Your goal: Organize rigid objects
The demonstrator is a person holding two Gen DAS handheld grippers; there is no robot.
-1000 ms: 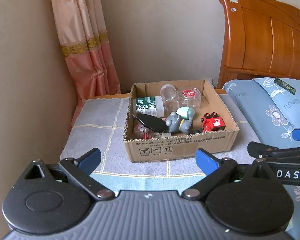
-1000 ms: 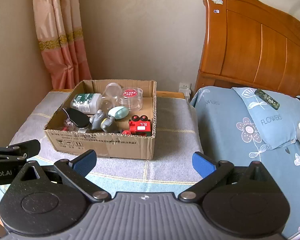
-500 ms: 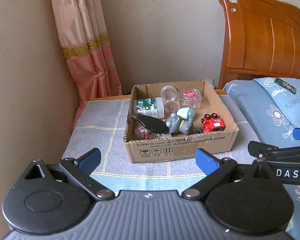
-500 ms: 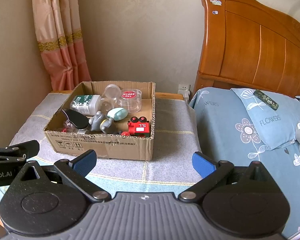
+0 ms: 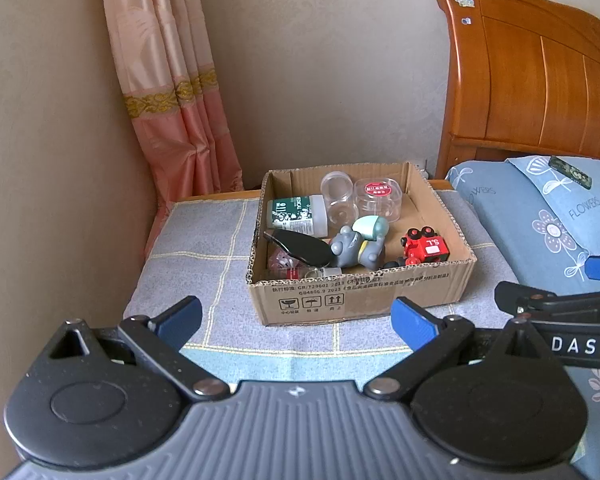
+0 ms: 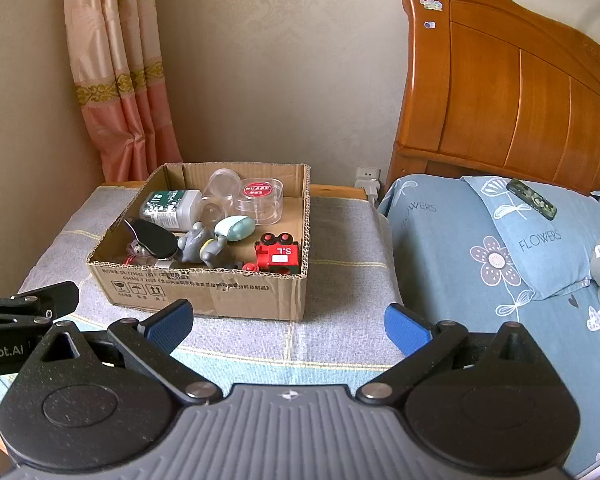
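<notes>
While both jaws gape | cardboard box (image 5: 360, 300) unmoved since earlier.

Red toy train (image 6: 278, 256), blue floral pillow (image 6: 540, 236)

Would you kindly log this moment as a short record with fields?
container: open brown cardboard box on grey checked cloth
contents: red toy train, grey figurine, black oval object, green-labelled white bottle, clear plastic jars
left claw: open, empty, short of the box
right claw: open, empty
beside: blue floral pillow
</notes>
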